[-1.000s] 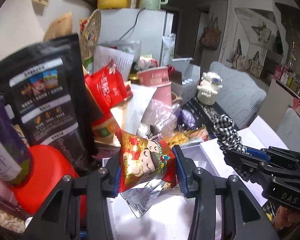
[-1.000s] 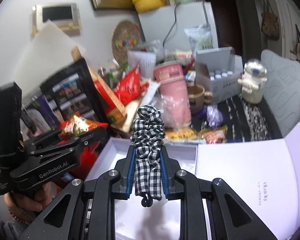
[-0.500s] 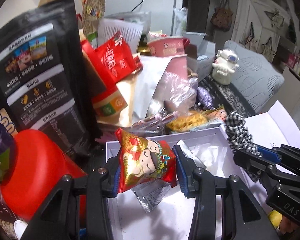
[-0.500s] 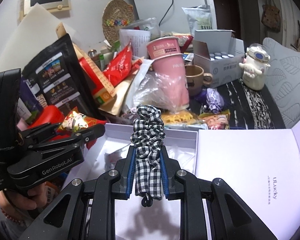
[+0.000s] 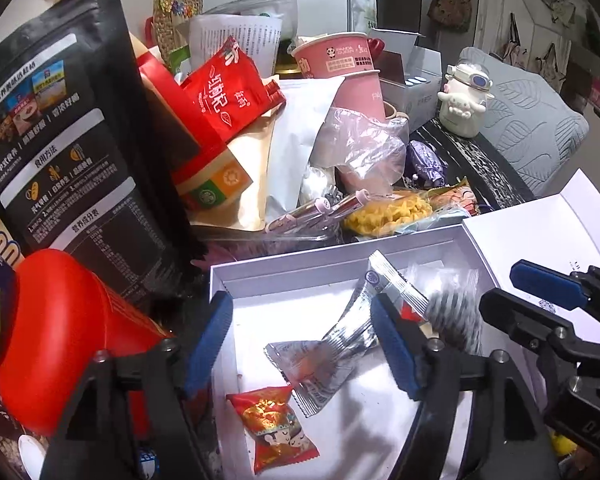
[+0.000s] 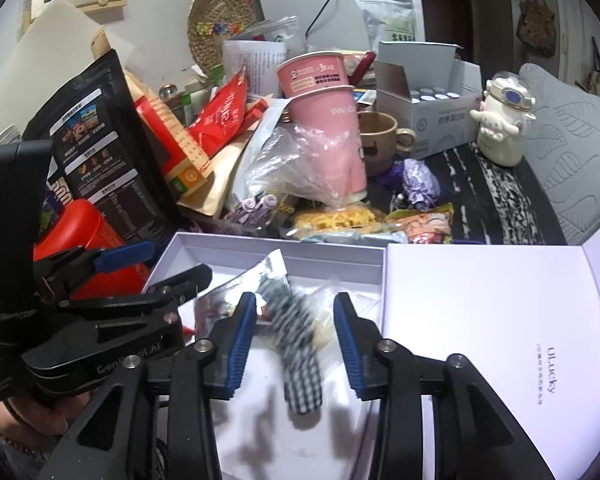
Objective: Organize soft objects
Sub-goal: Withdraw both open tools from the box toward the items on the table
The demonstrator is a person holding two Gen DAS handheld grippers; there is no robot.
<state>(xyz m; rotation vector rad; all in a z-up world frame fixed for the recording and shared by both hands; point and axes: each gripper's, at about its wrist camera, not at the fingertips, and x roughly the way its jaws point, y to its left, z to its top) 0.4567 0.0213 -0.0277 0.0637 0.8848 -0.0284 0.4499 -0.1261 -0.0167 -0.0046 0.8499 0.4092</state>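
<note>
A white open box [image 5: 300, 268] lies below both grippers. My left gripper [image 5: 300, 340] is open and empty over its left part. A red and gold snack packet [image 5: 274, 420] lies in the box below it, next to a silver packet [image 5: 328, 348]. My right gripper [image 6: 296, 344] is open above the box [image 6: 340, 258]. A black-and-white checked scrunchie [image 6: 296, 344] is blurred between its fingers, free of the pads. The scrunchie also shows blurred in the left wrist view [image 5: 454, 316], beside the right gripper [image 5: 512, 296].
The box lid [image 6: 484, 320] lies open to the right. Behind the box is a dense pile: black pouch [image 5: 60, 140], red canister [image 5: 60, 336], red bag [image 5: 220, 88], pink cups [image 6: 328, 120], brown mug [image 6: 380, 140], white figurine [image 6: 504, 120], yellow snack [image 6: 336, 220].
Both grippers have opened. The red snack packet has dropped from the left gripper into the box. The scrunchie has left the right gripper's pads and is falling into the box.
</note>
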